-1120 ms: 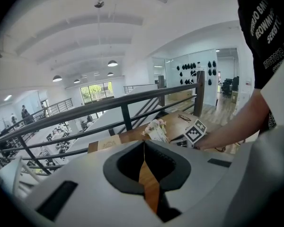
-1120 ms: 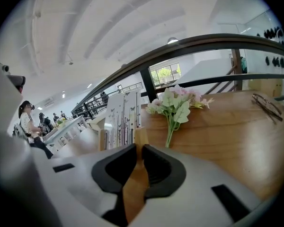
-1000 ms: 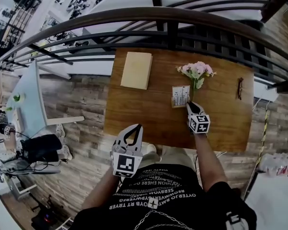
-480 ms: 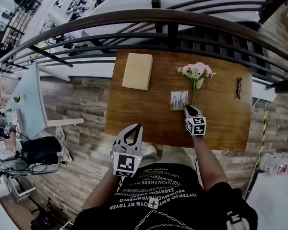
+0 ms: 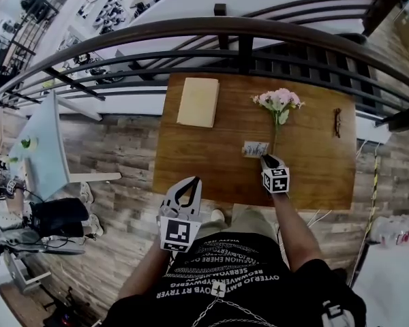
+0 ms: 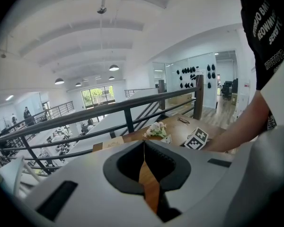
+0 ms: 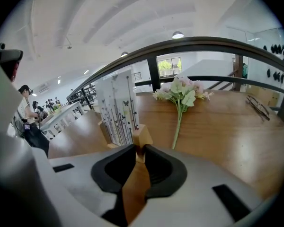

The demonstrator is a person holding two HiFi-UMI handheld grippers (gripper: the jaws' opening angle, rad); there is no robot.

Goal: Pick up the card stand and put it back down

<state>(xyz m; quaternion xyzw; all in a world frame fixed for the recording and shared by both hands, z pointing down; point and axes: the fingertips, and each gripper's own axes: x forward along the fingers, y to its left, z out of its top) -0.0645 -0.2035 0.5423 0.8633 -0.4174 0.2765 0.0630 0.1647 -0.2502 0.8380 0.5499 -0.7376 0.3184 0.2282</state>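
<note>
The card stand (image 5: 255,148) is a small wooden foot holding a white card printed with thin stems and butterflies. It is upright on the wooden table (image 5: 211,165), just left of the flower stem. In the right gripper view the card (image 7: 116,110) rises on the left and one end of the wooden foot (image 7: 142,136) lies between the jaw tips. My right gripper (image 5: 264,158) (image 7: 139,149) still pinches that foot while its jaws are opening. The left gripper (image 5: 189,186) (image 6: 143,144) hangs shut and empty in front of the table's near edge.
A sprig of pink flowers (image 5: 279,101) (image 7: 180,91) lies right of the stand. At the far left is a tan book (image 5: 198,101), and a pair of glasses (image 5: 338,123) (image 7: 258,106) lies at the right. A dark metal railing (image 5: 245,29) runs behind the table.
My right gripper has brought the card stand down and a little toward me; the card now looks smaller and lower on the table. The left gripper has stayed put.
</note>
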